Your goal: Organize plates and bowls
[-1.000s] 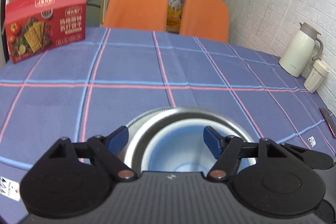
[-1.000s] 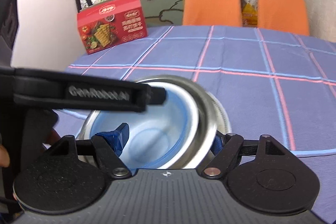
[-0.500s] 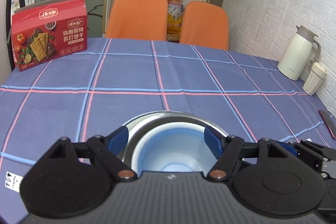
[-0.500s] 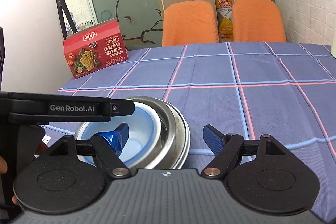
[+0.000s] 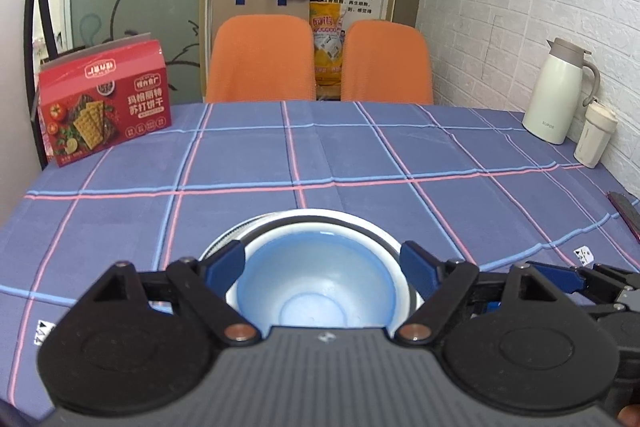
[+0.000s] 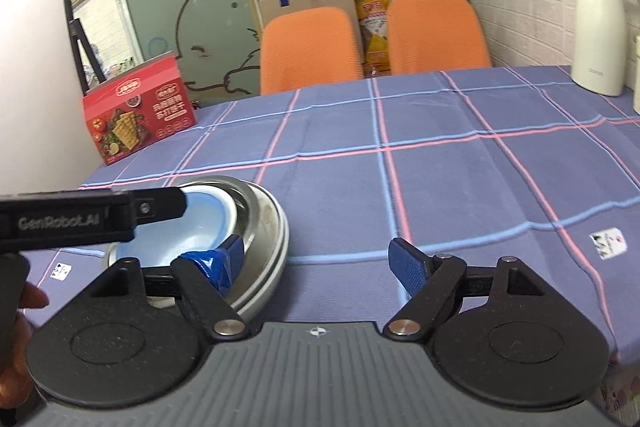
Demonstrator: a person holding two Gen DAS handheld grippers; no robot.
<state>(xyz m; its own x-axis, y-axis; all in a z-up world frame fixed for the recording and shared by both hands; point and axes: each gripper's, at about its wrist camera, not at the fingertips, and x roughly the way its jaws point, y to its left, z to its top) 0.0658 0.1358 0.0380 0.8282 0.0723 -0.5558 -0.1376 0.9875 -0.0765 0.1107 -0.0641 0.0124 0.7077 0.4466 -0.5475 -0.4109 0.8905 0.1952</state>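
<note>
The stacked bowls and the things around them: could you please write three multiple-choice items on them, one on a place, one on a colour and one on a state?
1. Where does the red cracker box stand?
A. far left of the table
B. beside the white jug
C. on a chair

2. What colour is the inside of the inner bowl?
A. green
B. light blue
C. orange

3. How do the jaws of the right gripper stand?
A. shut on the bowl
B. shut on nothing
C. open

Answers:
1 A, it stands at the far left edge.
2 B, it sits blue within the steel bowl.
3 C, its blue pads are wide apart.
</note>
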